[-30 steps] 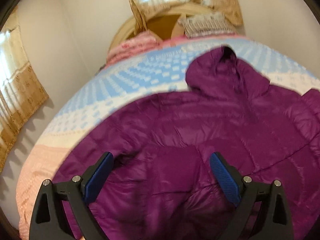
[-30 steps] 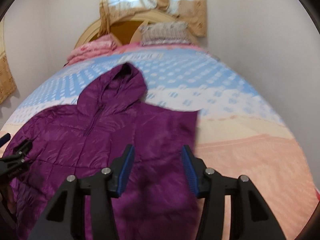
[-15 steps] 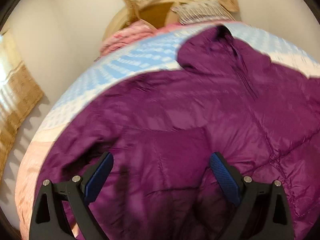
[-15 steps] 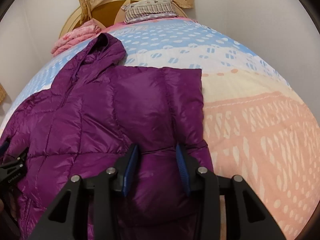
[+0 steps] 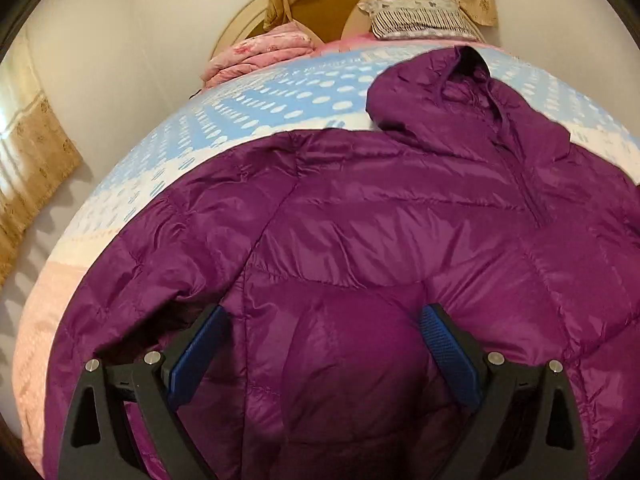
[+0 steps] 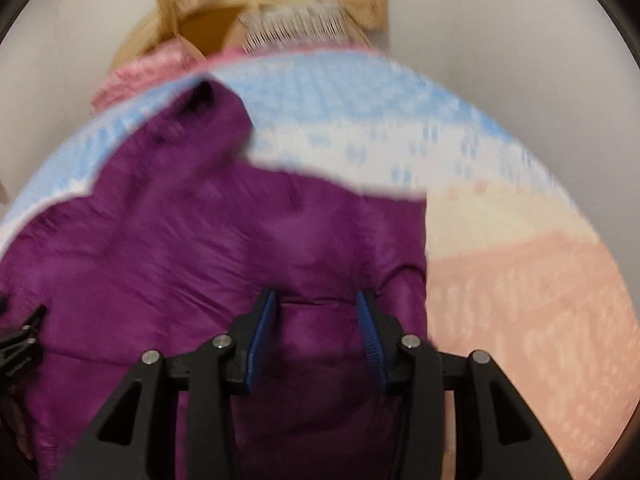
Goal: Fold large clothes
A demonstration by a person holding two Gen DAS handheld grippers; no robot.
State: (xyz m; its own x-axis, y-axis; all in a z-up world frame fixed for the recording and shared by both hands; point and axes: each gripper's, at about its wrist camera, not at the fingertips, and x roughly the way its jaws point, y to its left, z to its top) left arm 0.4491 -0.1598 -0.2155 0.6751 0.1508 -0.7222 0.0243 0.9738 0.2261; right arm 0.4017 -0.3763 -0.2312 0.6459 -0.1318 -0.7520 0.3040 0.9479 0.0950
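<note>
Behind the bed stood a rounded wooden headboard (image 5: 320, 12), with a striped pillow (image 5: 420, 20) and a folded pink blanket (image 5: 260, 54) pushed against it, and gold curtains (image 5: 36, 168) hung at the windows. On the bedspread (image 5: 248, 108) — blue dots near the pillows, peach toward the foot — lay the purple hooded down jacket (image 5: 400, 232), front up, its hood pointing to the headboard.

Both tools hovered low over the hem end. The left gripper (image 5: 320, 336) had its jaws spread wide, holding nothing. The right gripper (image 6: 316, 320) was also parted, though more narrowly, with jacket cloth seen between its blue pads (image 6: 368, 328); the view was blurred, so whether they touched the cloth I could not say.

I judged the risk to be this: the shell looked glossy and puffy, so a shallow pinch might slip off, or catch only the top layer — then the fold would come out crooked. The soft bedspread might also be pinched together with the jacket.
</note>
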